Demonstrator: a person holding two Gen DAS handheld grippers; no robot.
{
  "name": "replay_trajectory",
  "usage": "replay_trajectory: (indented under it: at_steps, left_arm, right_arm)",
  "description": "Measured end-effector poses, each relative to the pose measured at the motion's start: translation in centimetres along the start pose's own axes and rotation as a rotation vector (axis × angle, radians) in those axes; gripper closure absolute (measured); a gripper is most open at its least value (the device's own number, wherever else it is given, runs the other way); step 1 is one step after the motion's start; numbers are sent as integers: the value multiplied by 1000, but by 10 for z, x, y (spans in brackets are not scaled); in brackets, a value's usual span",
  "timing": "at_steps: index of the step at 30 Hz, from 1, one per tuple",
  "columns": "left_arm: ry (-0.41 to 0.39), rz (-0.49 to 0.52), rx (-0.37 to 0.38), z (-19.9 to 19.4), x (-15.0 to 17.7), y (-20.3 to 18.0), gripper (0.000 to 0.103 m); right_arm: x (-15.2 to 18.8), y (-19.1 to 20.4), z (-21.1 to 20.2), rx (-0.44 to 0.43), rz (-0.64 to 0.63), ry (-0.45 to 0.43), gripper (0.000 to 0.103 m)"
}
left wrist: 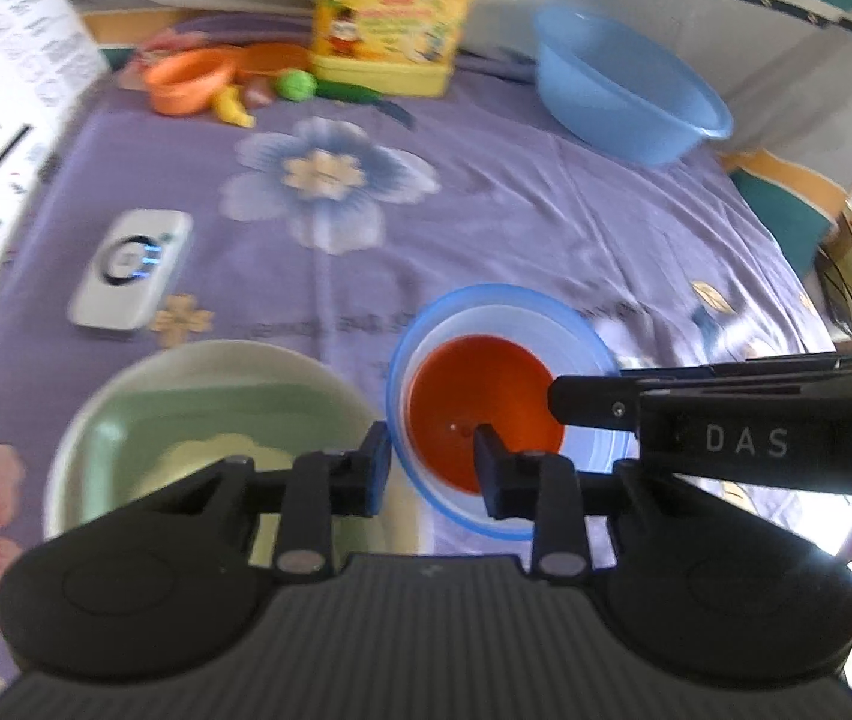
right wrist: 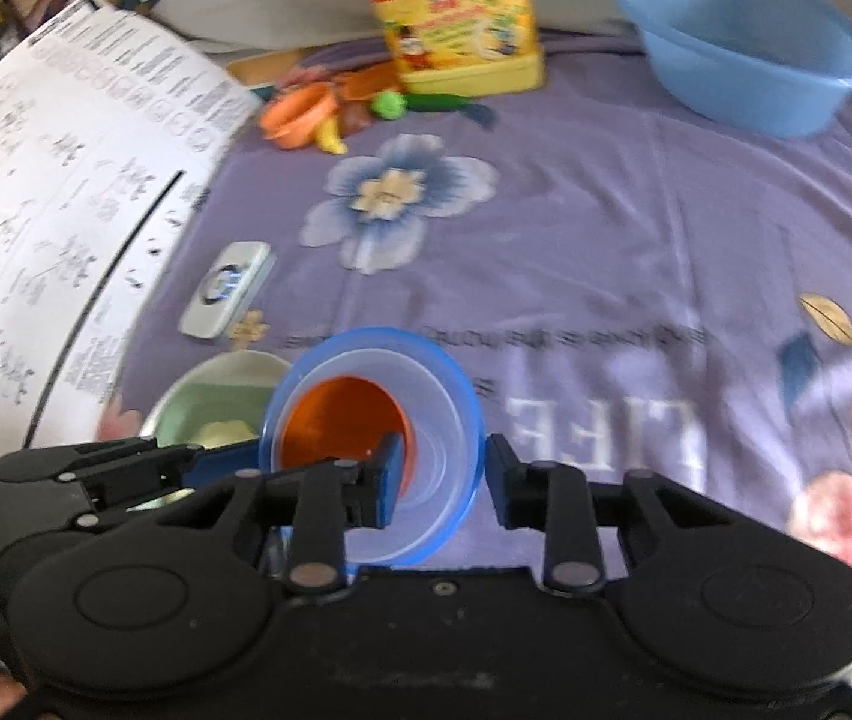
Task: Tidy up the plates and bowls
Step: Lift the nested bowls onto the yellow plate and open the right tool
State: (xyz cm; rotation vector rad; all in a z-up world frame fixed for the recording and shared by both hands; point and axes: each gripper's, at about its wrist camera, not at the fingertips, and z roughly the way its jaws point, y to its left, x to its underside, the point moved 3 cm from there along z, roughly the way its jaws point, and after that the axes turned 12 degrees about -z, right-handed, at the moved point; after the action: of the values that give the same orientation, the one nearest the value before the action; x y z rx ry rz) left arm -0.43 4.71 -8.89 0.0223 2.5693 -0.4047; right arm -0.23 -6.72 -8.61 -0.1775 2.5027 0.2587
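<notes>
A translucent blue-rimmed bowl (left wrist: 504,315) with an orange dish (left wrist: 486,396) nested inside hangs between both grippers above the purple flowered cloth. My left gripper (left wrist: 432,468) is shut on its left rim, one finger outside the wall and one inside. My right gripper (right wrist: 444,477) is shut on the right rim of the same bowl (right wrist: 444,384), which tilts with the orange dish (right wrist: 336,420) showing. The right gripper (left wrist: 582,402) reaches in from the right in the left wrist view. In the right wrist view the left gripper (right wrist: 228,462) reaches in from the left.
A pale bowl (left wrist: 96,414) holding a green square dish sits just left of the held bowl. A large blue basin (left wrist: 624,90), a yellow jug (left wrist: 390,18), orange toy cups (left wrist: 186,81) and a white device (left wrist: 132,270) lie further back. A printed sheet (right wrist: 36,210) stands at the left.
</notes>
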Motion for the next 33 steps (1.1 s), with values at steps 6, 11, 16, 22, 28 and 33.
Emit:
replay_trajectory:
  at_steps: [6, 11, 16, 22, 28, 33]
  left_arm:
    - [-30, -58, -54, -23, -3, 45, 74]
    - [-31, -89, -95, -35, 4, 76, 74]
    - [-12, -107, -113, -37, 13, 95, 74]
    - [4, -106, -124, -34, 18, 101, 74]
    - [17, -100, -125, -28, 18, 101, 74]
    - [14, -103, -121, -25, 18, 102, 71]
  right_arm:
    - [-18, 47, 17, -78, -69, 26, 73]
    - [-21, 80, 34, -136, -105, 68, 73]
    - [-17, 95, 47, -159, -122, 112, 73]
    - [-14, 99, 56, -165, -123, 142, 73]
    - [-14, 98, 62, -161, -115, 155, 73]
    - [-14, 97, 64, -155, -114, 148, 73]
